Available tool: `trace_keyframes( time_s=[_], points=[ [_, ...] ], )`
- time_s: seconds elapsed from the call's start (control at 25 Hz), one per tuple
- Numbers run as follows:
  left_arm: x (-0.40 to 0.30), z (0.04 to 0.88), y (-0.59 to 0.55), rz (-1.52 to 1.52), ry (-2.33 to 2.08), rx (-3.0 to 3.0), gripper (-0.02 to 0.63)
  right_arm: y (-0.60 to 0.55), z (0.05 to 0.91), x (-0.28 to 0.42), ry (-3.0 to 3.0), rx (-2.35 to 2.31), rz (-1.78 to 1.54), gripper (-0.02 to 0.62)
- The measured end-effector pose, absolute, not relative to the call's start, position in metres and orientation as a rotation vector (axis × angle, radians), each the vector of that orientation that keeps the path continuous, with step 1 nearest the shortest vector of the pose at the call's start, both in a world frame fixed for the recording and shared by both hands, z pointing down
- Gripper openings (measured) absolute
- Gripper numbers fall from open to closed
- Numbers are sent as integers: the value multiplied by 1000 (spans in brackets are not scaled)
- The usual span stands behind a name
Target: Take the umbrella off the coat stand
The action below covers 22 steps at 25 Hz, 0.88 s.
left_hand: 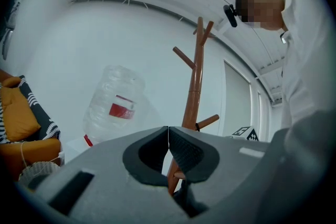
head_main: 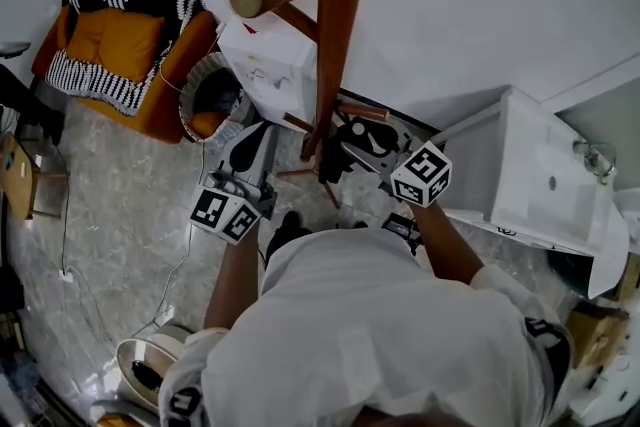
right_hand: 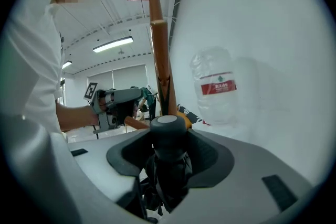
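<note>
A: Where was the umbrella [right_hand: 167, 170] seen, relative to the right gripper [right_hand: 168, 136]?

B: It was clamped between the jaws of that gripper, close in front of the pole of the coat stand [right_hand: 160, 50].

A: How was it described?

B: As black and folded, with a round grey-topped knob and bunched fabric below. The left gripper [left_hand: 168, 147] was seen on the other side of the stand, its jaws pressed together with nothing held.

We see a glossy, grey marbled floor [head_main: 110, 225]. On it stand the wooden coat stand [head_main: 335, 35], a white water dispenser [head_main: 268, 65] just beside it, a woven basket [head_main: 200, 95] next to an orange armchair [head_main: 125, 55], and a small wooden side table [head_main: 22, 177] at the left edge. A thin cord [head_main: 180, 260] trails across the floor
</note>
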<state>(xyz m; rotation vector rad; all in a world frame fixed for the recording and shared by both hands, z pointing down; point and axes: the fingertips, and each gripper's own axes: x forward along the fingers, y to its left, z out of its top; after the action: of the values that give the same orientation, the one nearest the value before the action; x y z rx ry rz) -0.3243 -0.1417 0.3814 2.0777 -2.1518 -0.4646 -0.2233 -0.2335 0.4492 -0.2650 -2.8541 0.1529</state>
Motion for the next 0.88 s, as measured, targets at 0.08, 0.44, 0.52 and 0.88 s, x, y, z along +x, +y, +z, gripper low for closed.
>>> trace_keyframes(
  time_s=[0.08, 0.44, 0.52, 0.88],
  points=[
    [-323, 378, -145, -470, -2144, 2091, 17, -233, 441, -218, -2861, -263, 138, 209],
    [-309, 354, -166, -462, -2078, 2211, 17, -244, 409, -192, -2932, -167, 79, 207],
    [-300, 352, -171, -447, -2040, 2255, 17, -247, 402, -186, -2945, -144, 58, 207],
    [-261, 327, -179, -411, -1892, 2417, 17, -261, 377, -153, -2990, -36, 37, 207]
  ],
)
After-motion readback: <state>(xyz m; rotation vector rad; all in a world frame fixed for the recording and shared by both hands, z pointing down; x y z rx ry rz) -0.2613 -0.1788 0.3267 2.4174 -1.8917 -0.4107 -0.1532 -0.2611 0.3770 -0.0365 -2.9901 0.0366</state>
